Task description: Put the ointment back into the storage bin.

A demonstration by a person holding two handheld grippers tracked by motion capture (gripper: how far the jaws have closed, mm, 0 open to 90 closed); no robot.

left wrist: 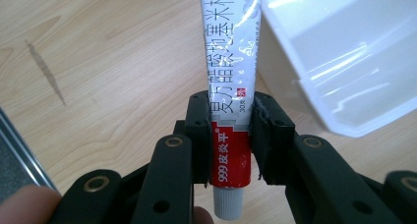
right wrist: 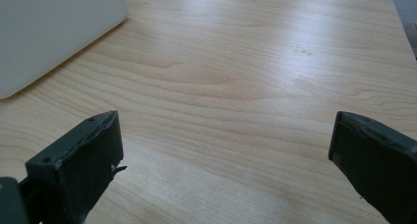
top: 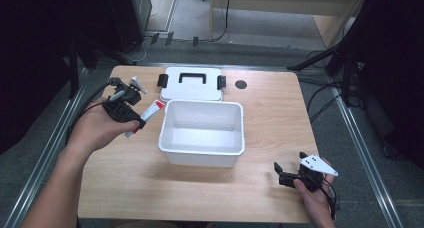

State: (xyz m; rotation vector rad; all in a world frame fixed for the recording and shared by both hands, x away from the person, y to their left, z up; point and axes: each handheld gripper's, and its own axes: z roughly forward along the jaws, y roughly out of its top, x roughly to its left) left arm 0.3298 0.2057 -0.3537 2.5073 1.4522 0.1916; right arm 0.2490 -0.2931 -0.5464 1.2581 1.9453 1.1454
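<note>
1. Wood-grain tabletop (top: 260,108) with dark floor and stands all around it. In the middle sits an open white plastic storage box (top: 202,133), and its lid (top: 191,84) with the black handle and clips lies flat just behind it.

2. My left gripper (top: 131,119) is pinching an ointment tube (left wrist: 229,111), red and white with printed text and a grey cap. The jaws are clamped on the red end near the cap, and the tube sticks out forward toward the box's left wall.

3. So the pickup looks done. The tube seems to be off the tabletop, just beside the box rim, not over the opening yet.

4. My right gripper (top: 289,175) is spread wide and holding nothing, parked near the front right corner of the tabletop, well apart from the box.

5. The box looks empty inside as far as I can see.

6. What's left, I reckon: swing the tube over the rim, let go inside, and then probably get the lid on.
</note>
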